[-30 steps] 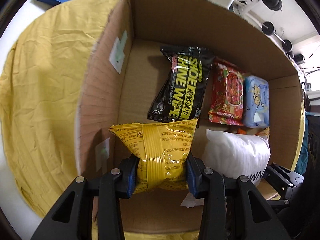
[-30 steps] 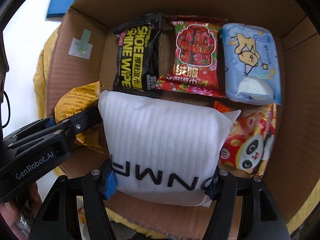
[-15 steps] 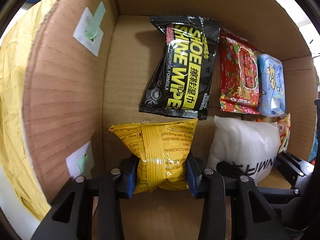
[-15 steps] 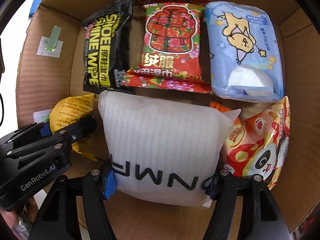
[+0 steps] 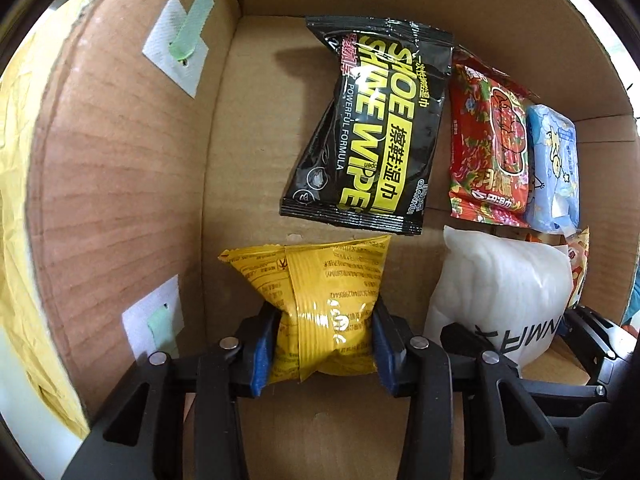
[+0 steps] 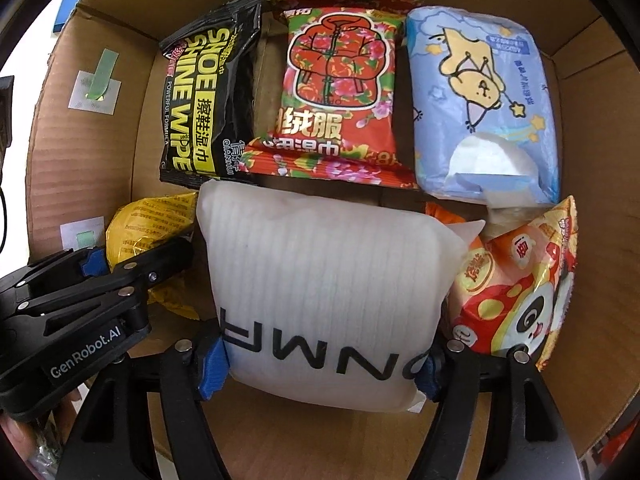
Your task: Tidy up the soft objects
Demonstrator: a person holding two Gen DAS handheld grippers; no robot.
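Two tools are inside the cardboard box (image 5: pixel 120 184), each clenched on a soft pack. Left tool (image 5: pixel 325 344) grips the yellow pouch (image 5: pixel 320 300) by its lower half, blue pads (image 5: pixel 262 350) pressed into both sides so the pack is pinched at the waist. The pouch sits in the near-left corner of the box, close to the left wall, just below the black shoe-wipe pack (image 5: pixel 372 128); whether it rests on the box floor or hangs above it I cannot tell.

Right tool (image 6: pixel 322 364) holds the white pillow pack (image 6: pixel 324 280) across its near edge, black lettering facing the camera. The pack lies in the near-middle of the box, its far edge overlapping the bottom of the red floral pack (image 6: pixel 340 80) and touching the shoe-wipe pack's corner.

Far row, left to right in the right wrist view: shoe-wipe pack, red floral pack, blue tissue pack (image 6: pixel 484 108) with a white flap at its near end. The panda snack bag (image 6: pixel 520 284) is wedged in the near-right corner, pressed against the white pack's right side and just under the tissue pack.

The left tool's black body shows at the lower left of the right wrist view, marked GenRobot.AI. White patches with green tape (image 5: pixel 180 42) are stuck on the left wall. Yellow cloth (image 5: pixel 16 208) lies outside the box on the left.
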